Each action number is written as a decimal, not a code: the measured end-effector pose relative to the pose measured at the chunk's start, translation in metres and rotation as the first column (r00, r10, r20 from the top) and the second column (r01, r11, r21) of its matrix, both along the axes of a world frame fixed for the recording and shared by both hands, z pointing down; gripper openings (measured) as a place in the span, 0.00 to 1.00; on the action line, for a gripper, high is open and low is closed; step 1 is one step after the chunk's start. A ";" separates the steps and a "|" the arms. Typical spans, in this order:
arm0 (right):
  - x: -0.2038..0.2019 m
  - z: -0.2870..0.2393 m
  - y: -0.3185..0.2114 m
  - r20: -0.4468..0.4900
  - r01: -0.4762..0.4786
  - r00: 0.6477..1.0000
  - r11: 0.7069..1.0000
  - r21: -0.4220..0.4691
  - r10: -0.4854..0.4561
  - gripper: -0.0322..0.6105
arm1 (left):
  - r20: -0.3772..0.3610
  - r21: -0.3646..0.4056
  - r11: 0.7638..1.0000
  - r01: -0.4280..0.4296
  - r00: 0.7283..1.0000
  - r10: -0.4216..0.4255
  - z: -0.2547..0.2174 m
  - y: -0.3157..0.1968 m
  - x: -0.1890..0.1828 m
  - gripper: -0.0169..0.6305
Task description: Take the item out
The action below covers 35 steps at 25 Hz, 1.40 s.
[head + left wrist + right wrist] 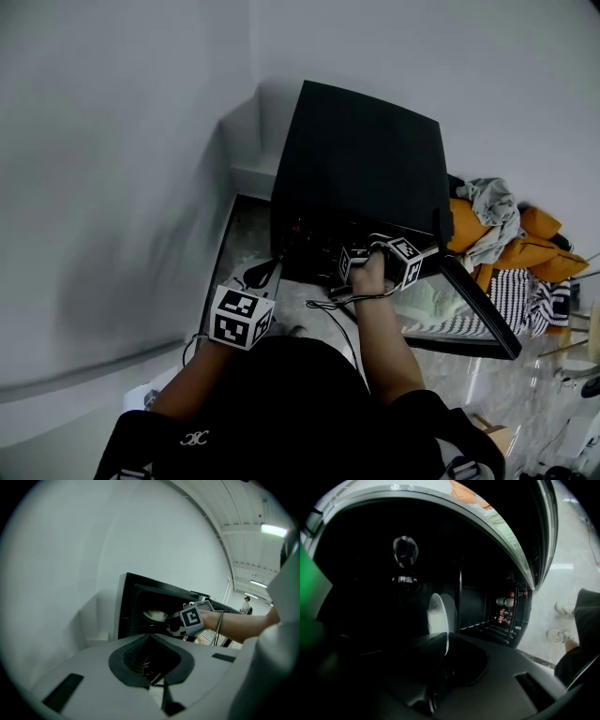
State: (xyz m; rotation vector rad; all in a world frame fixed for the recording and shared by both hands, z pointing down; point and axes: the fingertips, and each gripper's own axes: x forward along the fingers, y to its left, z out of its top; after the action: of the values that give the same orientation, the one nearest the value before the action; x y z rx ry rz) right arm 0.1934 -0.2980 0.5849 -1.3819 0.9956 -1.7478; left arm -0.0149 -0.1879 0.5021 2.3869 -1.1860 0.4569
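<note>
- While the right hand-held gripper (443,648) reaches into the cavity of the black oven (361,150), its jaws are closed on the near rim of the white plate (439,613), the task's thing.
- Place of the plate: inside the dark cavity, between the front opening and the back wall.
- Attitude of the plate: the left gripper view shows it lying flat. It appears edge-on and upright in the right gripper view only because that gripper is rolled onto its side, with the floor at that view's right. The jaws therefore appear to pinch the rim from above and below.
- Governing relation: the plate lies straight ahead of the right hand-held gripper, on the line of its jaws. The way out runs back along that line, through the front opening and toward the person, with the open door (483,309) standing at the opening's right edge.
- Left hand-held gripper (158,682): jaws together on nothing, outside the oven near its front left corner, well apart from the plate. The right hand is clearly the nearer.
- Judgement: the withdrawal probably requires a level plate and clearance from the opening's edges.
</note>
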 end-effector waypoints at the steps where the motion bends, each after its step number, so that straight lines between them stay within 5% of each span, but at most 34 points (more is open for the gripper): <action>1: 0.000 0.000 0.002 -0.002 0.004 1.000 1.000 0.003 -0.004 0.08 | 0.000 -0.003 1.000 -0.003 1.000 0.003 0.001 0.000 0.001 0.03; 17: -0.003 0.000 0.024 0.008 0.030 1.000 0.999 0.033 -0.030 0.09 | -0.009 -0.007 0.998 -0.064 0.998 0.064 0.002 -0.003 0.019 0.03; 21: -0.001 0.001 0.021 0.017 0.025 1.000 0.998 0.052 -0.026 0.17 | -0.008 -0.007 0.998 -0.069 0.998 0.069 0.003 -0.004 0.020 0.03; 35: -0.004 0.009 0.008 0.024 0.045 0.999 0.999 0.006 -0.045 0.13 | -0.004 -0.015 0.999 -0.046 0.999 0.046 0.005 -0.007 0.013 0.03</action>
State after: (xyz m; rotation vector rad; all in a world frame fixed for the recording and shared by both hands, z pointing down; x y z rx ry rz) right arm 0.1890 -0.2902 0.5936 -1.3418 1.0245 -1.7893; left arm -0.0020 -0.1949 0.5073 2.4055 -1.1243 0.4738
